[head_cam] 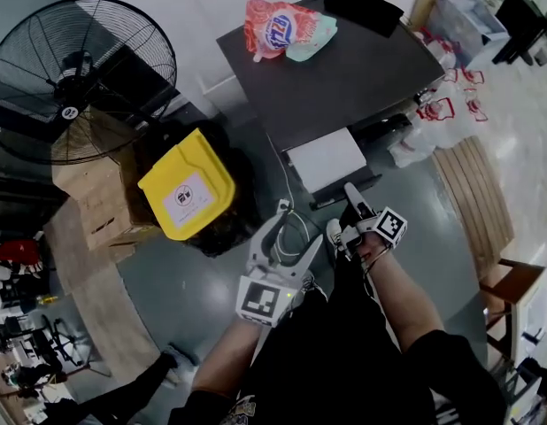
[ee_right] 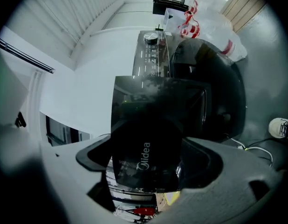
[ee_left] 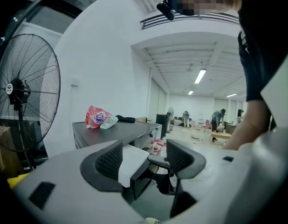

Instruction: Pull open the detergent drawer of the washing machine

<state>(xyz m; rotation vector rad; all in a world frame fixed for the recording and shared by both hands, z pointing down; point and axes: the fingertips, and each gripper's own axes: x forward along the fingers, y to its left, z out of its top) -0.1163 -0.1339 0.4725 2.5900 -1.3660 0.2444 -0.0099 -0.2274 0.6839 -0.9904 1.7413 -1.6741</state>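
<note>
The dark grey washing machine point(head_cam: 362, 69) stands ahead of me. Its detergent drawer point(head_cam: 327, 159) sticks out, white on top with a dark front. My right gripper point(head_cam: 342, 212) is at that front. In the right gripper view the glossy black front panel point(ee_right: 148, 139), printed "Midea", fills the gap, and the right gripper point(ee_right: 155, 160) is shut on it. The left gripper point(head_cam: 287, 237) hangs open and empty just left of the drawer. From the left gripper point(ee_left: 144, 160) I see the pulled-out drawer point(ee_left: 132, 160) between the jaws, at a distance.
A detergent bag point(head_cam: 278, 27) and a black cloth point(head_cam: 362, 7) lie on the machine's top. A yellow bin lid point(head_cam: 187, 195), cardboard boxes point(head_cam: 92, 193) and a big black fan point(head_cam: 79, 69) stand at the left. White plastic bags point(head_cam: 433, 122) and a wooden bench point(head_cam: 473, 193) are on the right.
</note>
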